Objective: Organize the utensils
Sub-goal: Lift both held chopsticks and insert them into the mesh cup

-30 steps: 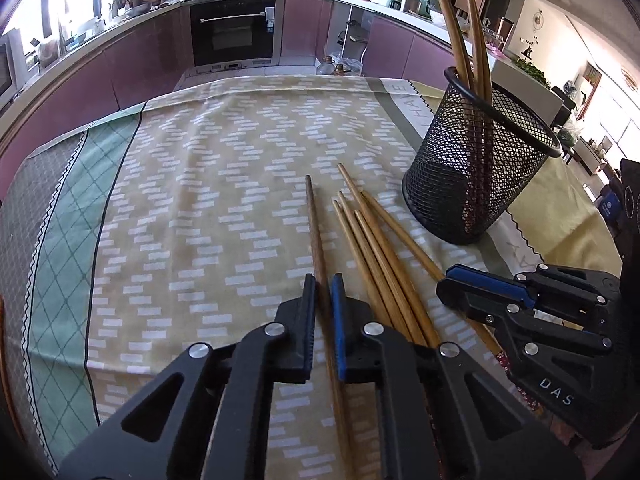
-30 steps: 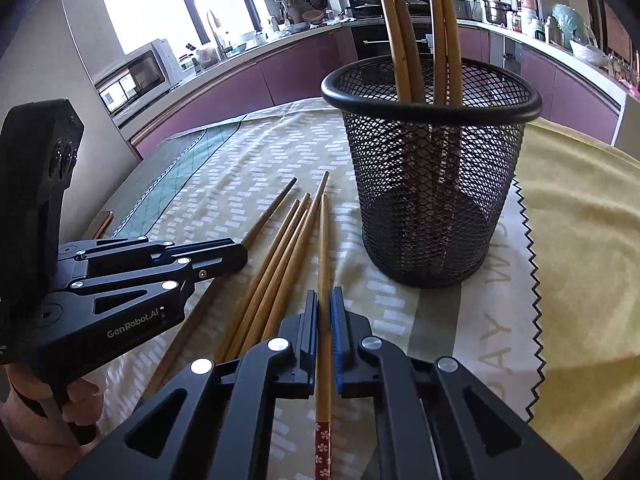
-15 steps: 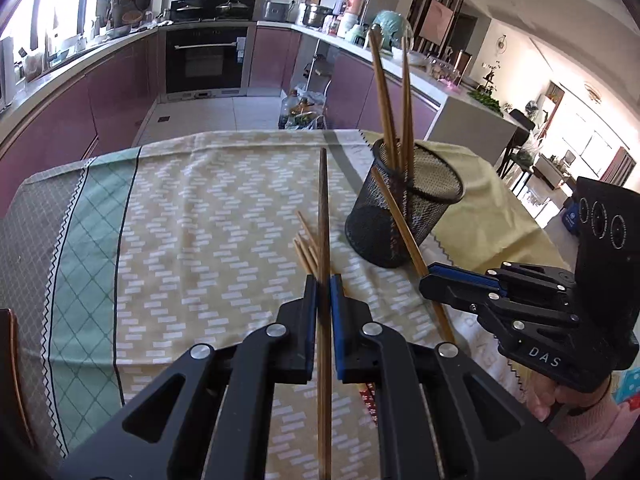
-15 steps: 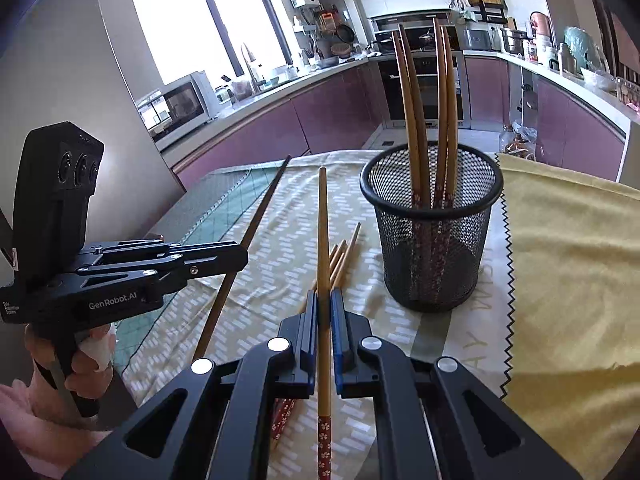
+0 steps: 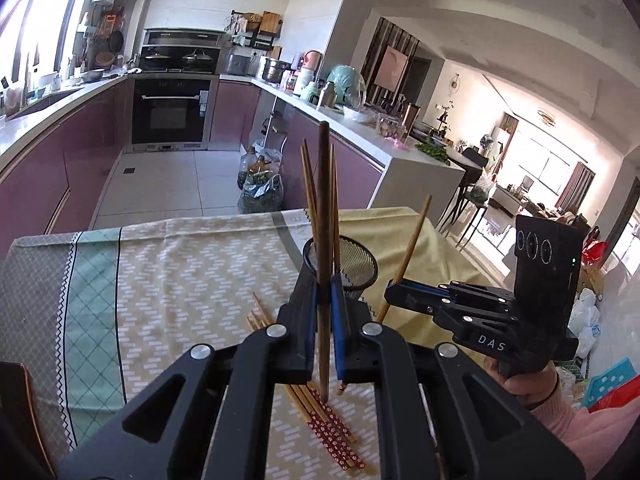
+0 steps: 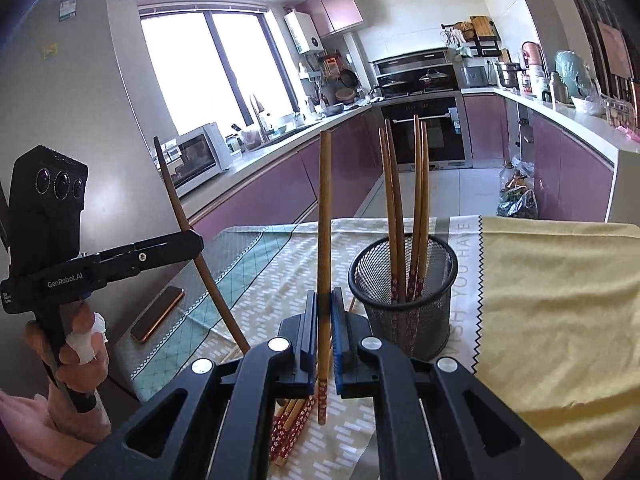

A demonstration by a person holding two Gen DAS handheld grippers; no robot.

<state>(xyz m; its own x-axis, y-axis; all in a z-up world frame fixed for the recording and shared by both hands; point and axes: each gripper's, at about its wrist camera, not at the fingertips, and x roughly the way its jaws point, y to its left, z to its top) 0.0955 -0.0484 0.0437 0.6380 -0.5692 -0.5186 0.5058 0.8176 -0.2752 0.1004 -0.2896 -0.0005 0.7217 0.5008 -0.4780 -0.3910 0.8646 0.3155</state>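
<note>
My left gripper (image 5: 325,280) is shut on a dark brown chopstick (image 5: 324,208) and holds it upright, high above the table. My right gripper (image 6: 325,300) is shut on a lighter chopstick (image 6: 324,216) with a red flowered end, also raised and upright. Each gripper shows in the other's view: the right one (image 5: 394,290) and the left one (image 6: 192,242). The black mesh holder (image 6: 404,300) stands on the cloth with several chopsticks in it; it also shows in the left wrist view (image 5: 352,268). Several loose chopsticks (image 5: 320,412) lie on the cloth below the grippers.
A patterned tablecloth (image 5: 180,280) covers the table, with a yellow cloth (image 6: 560,320) at the right. A phone (image 6: 158,314) lies near the table's left edge. Kitchen counters (image 6: 248,168) and an oven (image 5: 172,110) stand beyond the table.
Both grippers have lifted their chopsticks off the table and tilted them up to near vertical. The holder and loose chopsticks now lie farther below.
</note>
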